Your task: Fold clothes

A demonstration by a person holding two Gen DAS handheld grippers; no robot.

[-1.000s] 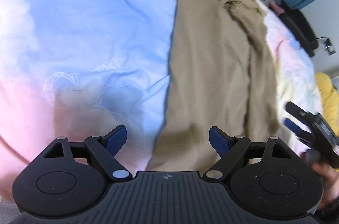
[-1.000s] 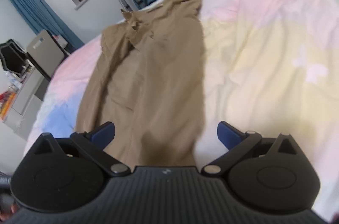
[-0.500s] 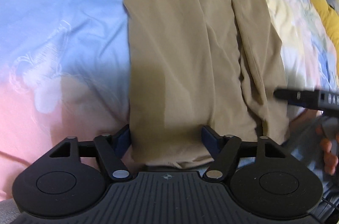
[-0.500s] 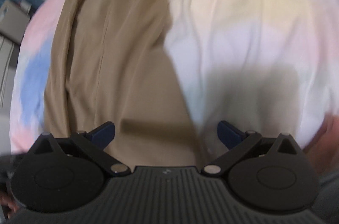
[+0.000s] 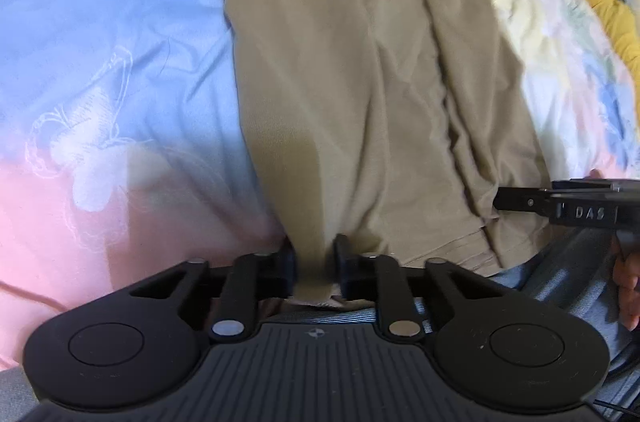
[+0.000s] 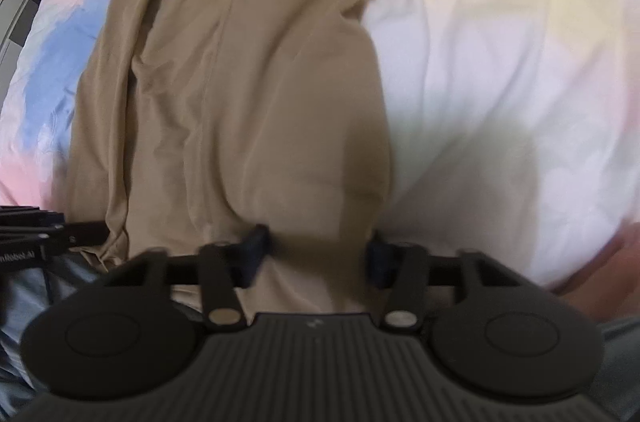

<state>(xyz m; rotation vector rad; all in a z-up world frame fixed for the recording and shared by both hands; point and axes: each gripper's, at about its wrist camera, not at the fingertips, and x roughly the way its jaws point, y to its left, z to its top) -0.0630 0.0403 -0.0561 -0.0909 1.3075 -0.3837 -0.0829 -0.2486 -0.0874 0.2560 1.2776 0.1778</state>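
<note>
The far end of the tan, soft-fabric garment (image 5: 360, 82) runs out of the top edge in both wrist views, so its full length and its type cannot be established. The right wrist view is blurred. In it, the near hem passes under the black gripper body and is hidden there.

The garment lies lengthwise on a pastel quilt in pink, blue, yellow and white (image 5: 112, 62), with long lengthwise creases along one side.

The left gripper (image 5: 314, 264) points steeply down at the near hem. Its jaws have just been closing and now stand pressed together on a narrow, bunched fold of the tan fabric, which rises between the dark pads (image 5: 287, 262).

The right gripper (image 6: 316, 250) straddles the other near corner. Its jaws have just been closing, and a broad hump of fabric fills the space between them, touching both blue pads (image 6: 256, 246); the grip appears made, though blur limits certainty.

Each gripper's fingers enter the other's view from the side, near the hem. Part of a person's hand (image 5: 628, 286) is cut off at the right edge of the left wrist view.
</note>
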